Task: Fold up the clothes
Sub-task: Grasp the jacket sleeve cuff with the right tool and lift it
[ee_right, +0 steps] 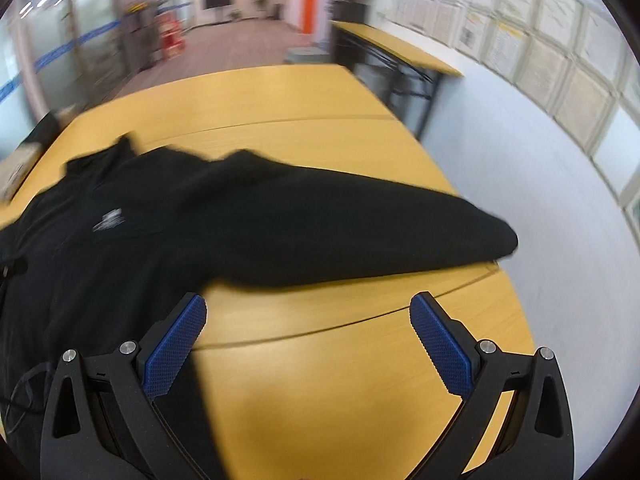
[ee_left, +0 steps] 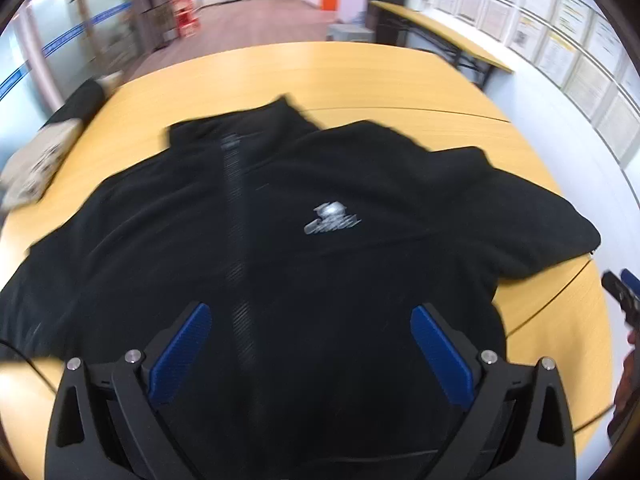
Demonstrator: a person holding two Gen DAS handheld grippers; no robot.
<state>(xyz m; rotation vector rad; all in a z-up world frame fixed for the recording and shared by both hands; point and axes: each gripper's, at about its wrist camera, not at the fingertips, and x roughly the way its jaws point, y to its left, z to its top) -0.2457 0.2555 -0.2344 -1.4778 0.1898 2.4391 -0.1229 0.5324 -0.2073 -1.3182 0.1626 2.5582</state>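
Observation:
A black zip-up jacket with a small white chest logo lies spread front-up on the yellow wooden table, collar toward the far side. My left gripper is open and empty, hovering over the jacket's lower front beside the zipper. In the right wrist view the jacket fills the left and middle, with one sleeve stretched out to the right, near the table's edge. My right gripper is open and empty over bare table, just in front of that sleeve.
A beige cloth item and a dark object lie at the table's far left edge. The other gripper's tip shows at the right edge of the left wrist view. A second table stands behind, by a wall of posted papers.

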